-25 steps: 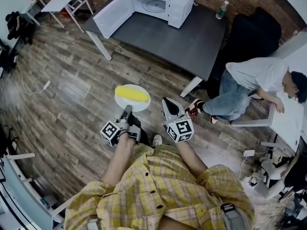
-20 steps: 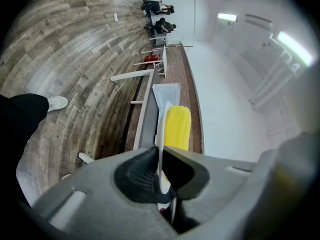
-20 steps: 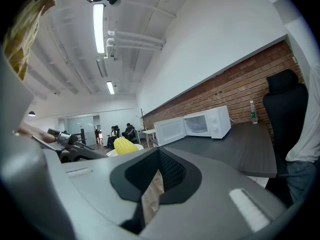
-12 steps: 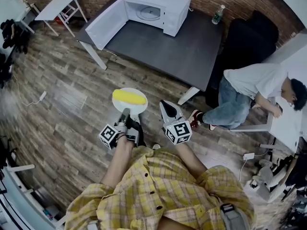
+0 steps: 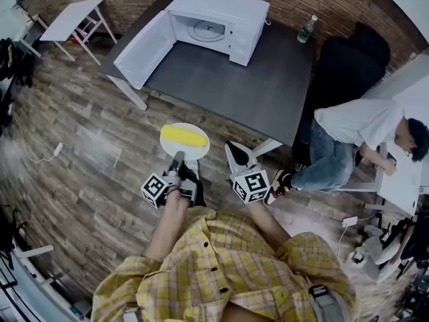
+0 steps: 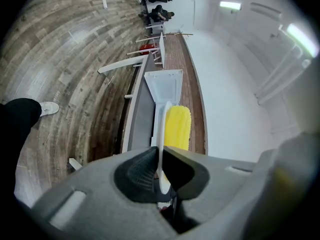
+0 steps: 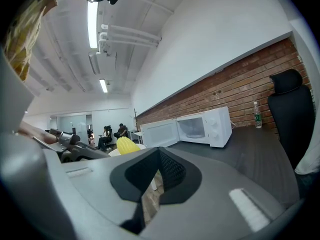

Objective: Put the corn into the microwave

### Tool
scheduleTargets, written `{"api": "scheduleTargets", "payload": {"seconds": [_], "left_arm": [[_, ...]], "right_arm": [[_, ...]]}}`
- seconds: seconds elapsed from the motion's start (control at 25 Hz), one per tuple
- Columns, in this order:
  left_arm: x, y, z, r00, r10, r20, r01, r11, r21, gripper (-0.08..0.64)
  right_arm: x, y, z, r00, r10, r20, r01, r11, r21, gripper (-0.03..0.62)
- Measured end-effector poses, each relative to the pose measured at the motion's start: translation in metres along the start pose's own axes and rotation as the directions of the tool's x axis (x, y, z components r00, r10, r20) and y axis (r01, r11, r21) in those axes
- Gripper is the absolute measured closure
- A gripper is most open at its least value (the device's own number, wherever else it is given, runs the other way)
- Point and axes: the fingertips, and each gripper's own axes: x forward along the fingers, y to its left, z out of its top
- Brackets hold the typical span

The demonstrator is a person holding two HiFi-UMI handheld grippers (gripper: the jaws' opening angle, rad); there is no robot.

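Left fingers [image 6: 139, 173] clamp the plate [image 5: 193, 152] by its rim, corn [image 5: 182, 136] on it, mid-frame above the floor; right fingers [image 7: 172, 171] together, empty. Microwave [image 5: 214, 19], upper frame, stands open; approach and loading remain.

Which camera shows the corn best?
The head view: the whole corn lies in plain sight on its white plate. The left gripper view shows it partly behind the plate's rim; the right gripper view only its tip.
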Motion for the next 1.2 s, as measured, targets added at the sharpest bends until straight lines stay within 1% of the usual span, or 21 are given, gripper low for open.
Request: {"api": "scheduleTargets", "payload": {"seconds": [0.16, 0.28, 0.4, 0.6, 0.72, 0.8, 1.0, 1.08, 1.12, 1.2], "left_arm": [[0.034, -0.014, 0.017, 0.999, -0.005, -0.035, 0.004, 1.0, -0.003, 0.537], [0.061, -0.024, 0.033, 0.998, 0.007, -0.067, -0.006, 1.0, 0.015, 0.537], [0.09, -0.039, 0.049, 0.995, 0.005, -0.103, -0.003, 1.0, 0.016, 0.537], [0.132, -0.057, 0.08, 0.987, 0.012, -0.163, -0.005, 0.999, 0.04, 0.537], [0.156, -0.068, 0.095, 0.98, -0.014, -0.197, 0.022, 0.999, 0.039, 0.537], [0.168, -0.072, 0.108, 0.977, -0.01, -0.213, 0.019, 0.999, 0.042, 0.537], [0.195, -0.076, 0.133, 0.97, 0.004, -0.243, 0.009, 0.999, 0.053, 0.537], [0.203, -0.073, 0.138, 0.965, 0.023, -0.262, -0.006, 0.998, 0.063, 0.537], [0.208, -0.074, 0.139, 0.962, 0.024, -0.27, -0.009, 0.998, 0.058, 0.537], [0.218, -0.079, 0.14, 0.958, 0.004, -0.285, 0.005, 0.999, 0.032, 0.537]], "right_arm": [[0.033, -0.015, 0.013, 1.0, -0.03, 0.007, 0.03, 1.0, 0.006, 0.589], [0.063, -0.025, 0.023, 0.998, -0.054, 0.013, 0.054, 0.998, 0.02, 0.589], [0.095, -0.033, 0.034, 0.997, -0.078, 0.016, 0.077, 0.997, 0.03, 0.589], [0.145, -0.042, 0.05, 0.994, -0.11, 0.027, 0.109, 0.993, 0.044, 0.589], [0.17, -0.047, 0.057, 0.99, -0.137, 0.034, 0.136, 0.99, 0.047, 0.589], [0.187, -0.049, 0.061, 0.987, -0.153, 0.039, 0.151, 0.987, 0.049, 0.589], [0.215, -0.056, 0.07, 0.979, -0.196, 0.051, 0.193, 0.98, 0.048, 0.589], [0.22, -0.06, 0.072, 0.975, -0.216, 0.054, 0.213, 0.976, 0.051, 0.591], [0.223, -0.062, 0.073, 0.972, -0.227, 0.054, 0.224, 0.973, 0.052, 0.591], [0.227, -0.067, 0.075, 0.968, -0.246, 0.055, 0.244, 0.969, 0.051, 0.591]]}}
